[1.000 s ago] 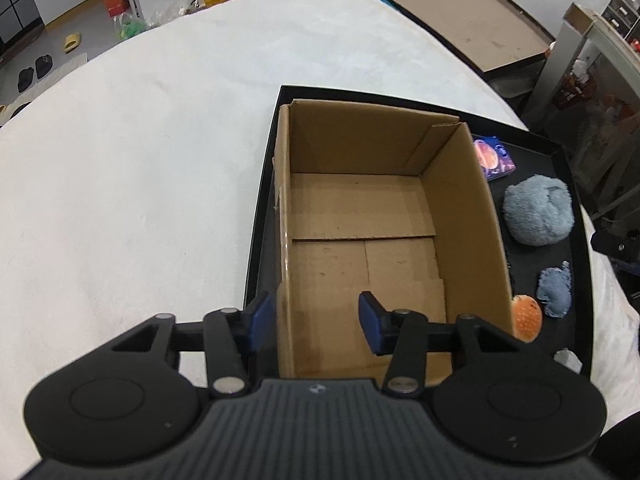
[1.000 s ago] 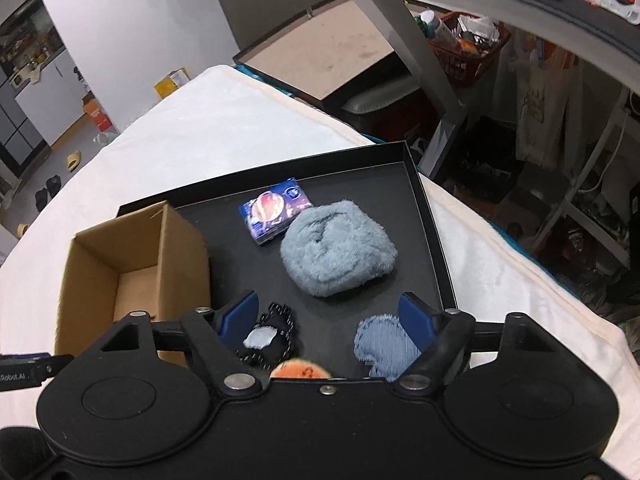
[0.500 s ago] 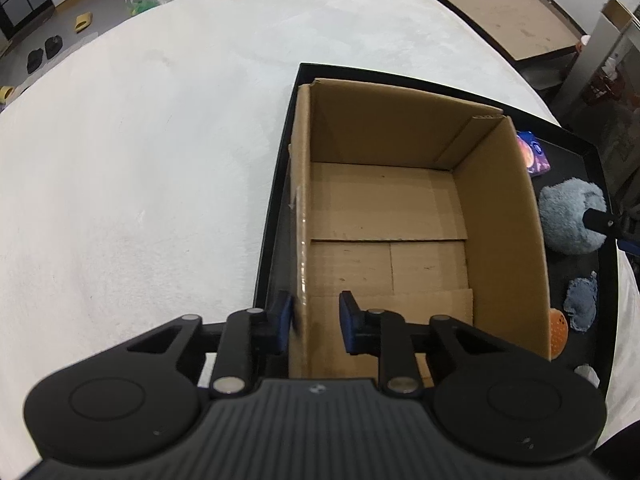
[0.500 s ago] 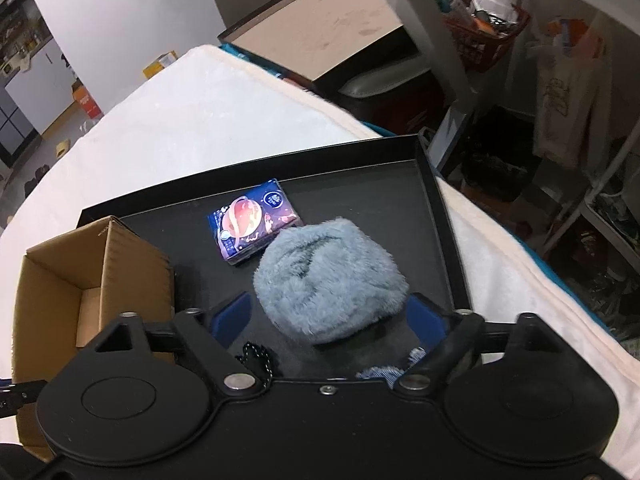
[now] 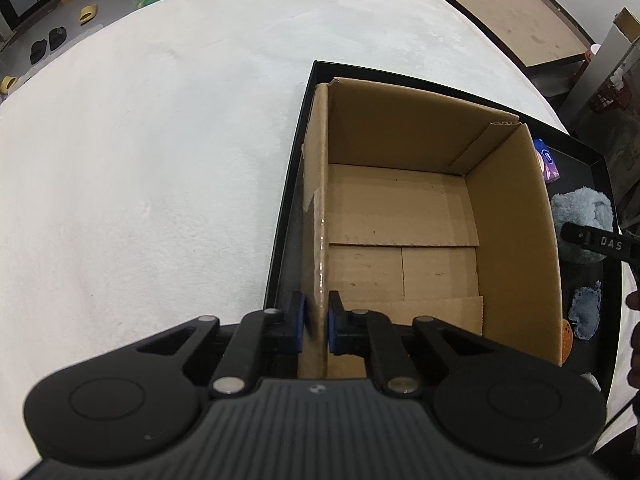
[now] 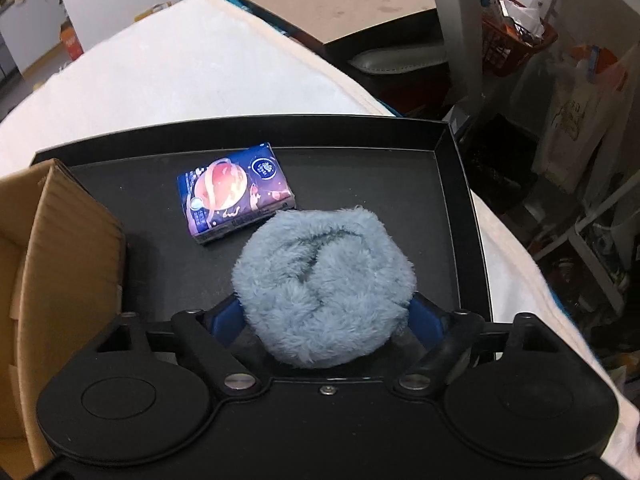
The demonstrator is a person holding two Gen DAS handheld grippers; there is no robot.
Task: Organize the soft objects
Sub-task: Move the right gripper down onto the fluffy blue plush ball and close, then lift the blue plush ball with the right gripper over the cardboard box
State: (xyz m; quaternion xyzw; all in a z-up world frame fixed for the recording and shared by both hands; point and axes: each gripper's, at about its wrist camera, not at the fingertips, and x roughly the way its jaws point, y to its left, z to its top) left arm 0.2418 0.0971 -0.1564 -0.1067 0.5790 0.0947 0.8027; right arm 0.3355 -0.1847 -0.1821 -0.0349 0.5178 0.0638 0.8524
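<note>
Fluffy ball (image 6: 324,288) hiding right gripper (image 6: 326,316) fingertips, grip unclear

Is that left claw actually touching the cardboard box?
Touching. In the left wrist view, the left gripper has its two blue pads pressed against either side of the cardboard box wall, one outside and one inside, with no gap showing.
</note>
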